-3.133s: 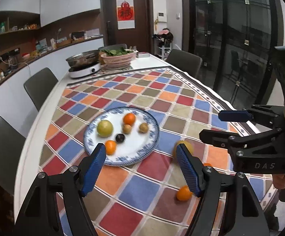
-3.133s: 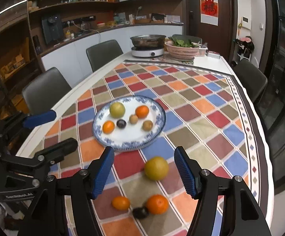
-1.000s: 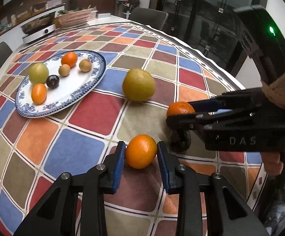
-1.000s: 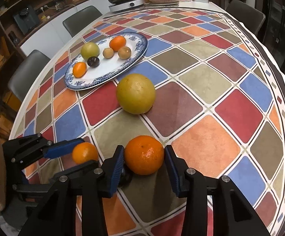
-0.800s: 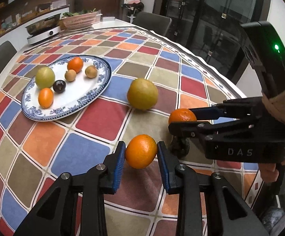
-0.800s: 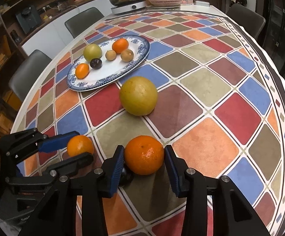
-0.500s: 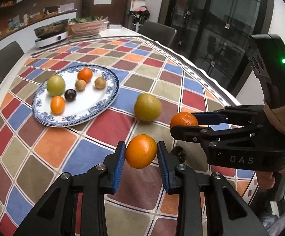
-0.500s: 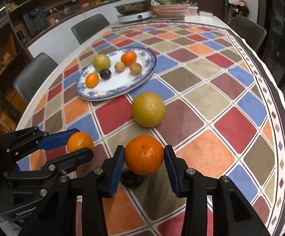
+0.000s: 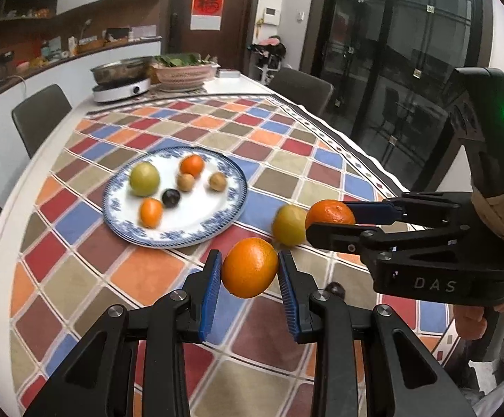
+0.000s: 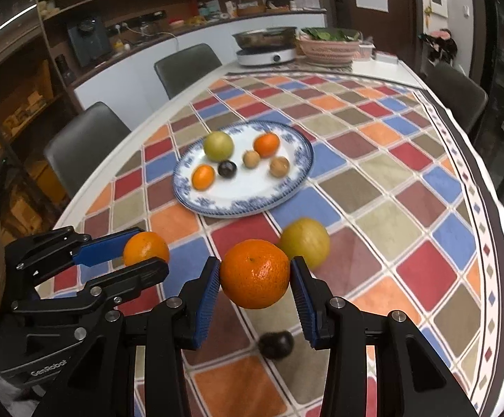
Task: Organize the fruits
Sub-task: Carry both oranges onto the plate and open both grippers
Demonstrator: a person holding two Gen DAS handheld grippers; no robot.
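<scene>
My left gripper [image 9: 250, 271] is shut on a small orange [image 9: 249, 267] and holds it above the checked tablecloth. My right gripper [image 10: 255, 278] is shut on a larger mandarin [image 10: 254, 273], also in the air. Each gripper shows in the other's view: the right one [image 9: 332, 219] with its mandarin [image 9: 330, 212], the left one [image 10: 140, 253] with its orange [image 10: 145, 247]. A blue-rimmed plate [image 9: 231, 208] [image 10: 304, 170] ahead holds several fruits. A big yellow citrus [image 10: 305, 242] [image 9: 288, 225] and a dark plum [image 10: 276, 344] [image 9: 335, 290] lie on the cloth.
The oval table has its right edge [image 10: 502, 229] close by. Grey chairs [image 10: 81, 146] stand along the left side. At the far end are a hotplate with a pan [image 9: 121, 85] and a pink basket of greens [image 9: 182, 73].
Both grippers closed on their oranges and lifted them off the cloth. They keep rising and tilting up toward the plate. The plum and big citrus stay on the table.
</scene>
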